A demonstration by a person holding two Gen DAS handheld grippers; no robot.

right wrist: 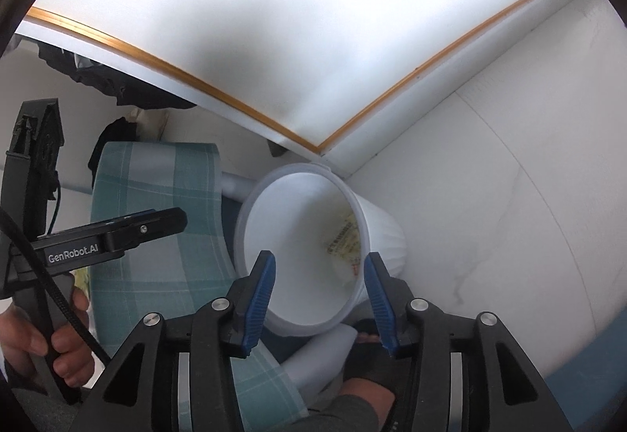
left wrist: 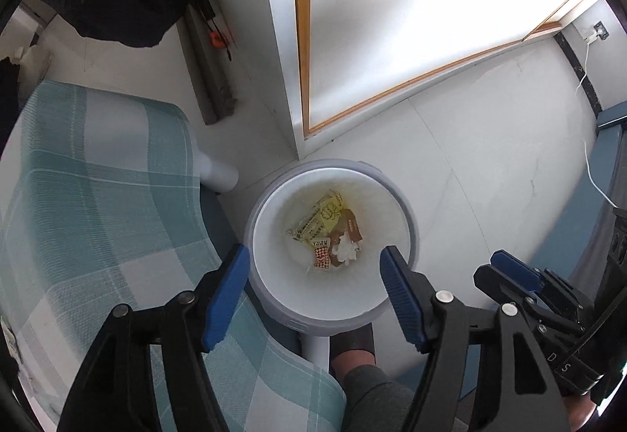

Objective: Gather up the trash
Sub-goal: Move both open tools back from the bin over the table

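White floor and a wood-trimmed wall corner frame my left view. My left hand-held gripper (left wrist: 315, 277) hangs released and empty straight above the white bin (left wrist: 409, 232), where yellow and brown wrappers (left wrist: 327, 232) and a crumpled tissue (left wrist: 347, 252) lie at the bottom. Beside the bin sits a checked cushion (left wrist: 98, 205). From the right view, my right hand-held gripper (right wrist: 319, 277) is released too, over the bin's near rim (right wrist: 313, 330); a careless swing could clip that rim and tip the light bin, spilling everything.

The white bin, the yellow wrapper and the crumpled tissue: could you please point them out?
white bin (left wrist: 407, 232), left wrist view, right rim.
yellow wrapper (left wrist: 327, 210), left wrist view, printed face.
crumpled tissue (left wrist: 347, 250), left wrist view, middle.
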